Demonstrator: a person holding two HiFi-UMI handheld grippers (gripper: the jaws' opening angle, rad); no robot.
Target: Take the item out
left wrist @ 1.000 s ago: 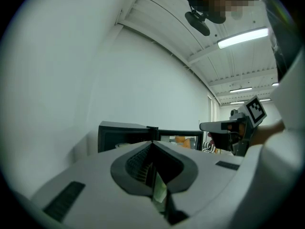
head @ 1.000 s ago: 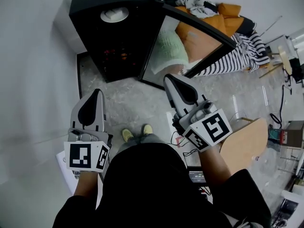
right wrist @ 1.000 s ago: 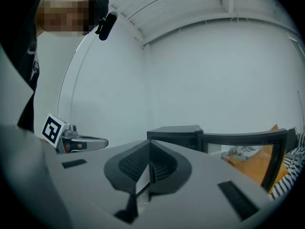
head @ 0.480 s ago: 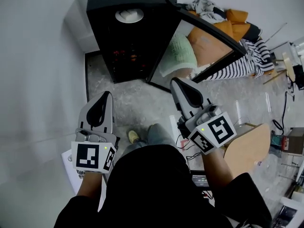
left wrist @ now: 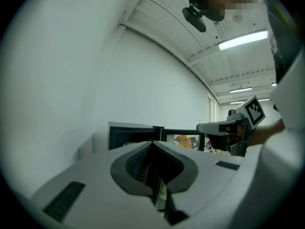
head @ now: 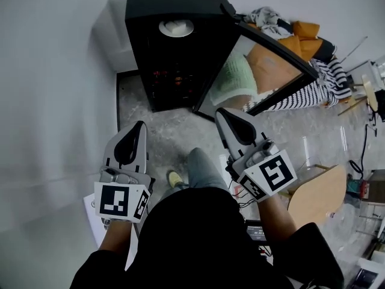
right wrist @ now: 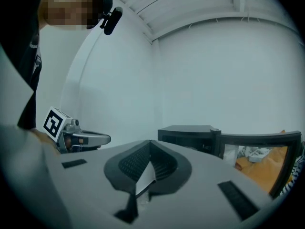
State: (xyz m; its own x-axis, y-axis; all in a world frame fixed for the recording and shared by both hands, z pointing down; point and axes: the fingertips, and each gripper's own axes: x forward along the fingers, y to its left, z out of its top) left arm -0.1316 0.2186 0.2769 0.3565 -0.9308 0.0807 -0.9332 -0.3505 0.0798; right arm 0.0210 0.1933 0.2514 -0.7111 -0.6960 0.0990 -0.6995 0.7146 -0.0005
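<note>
Bright ceiling light (left wrist: 243, 39), fisheye-warped, dark corners

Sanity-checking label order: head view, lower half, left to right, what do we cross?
left gripper → shoe → right gripper → wooden seat

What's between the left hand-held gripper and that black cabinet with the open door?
Only bare grey floor lies between the left hand-held gripper and the black cabinet, as the head view shows.
</note>
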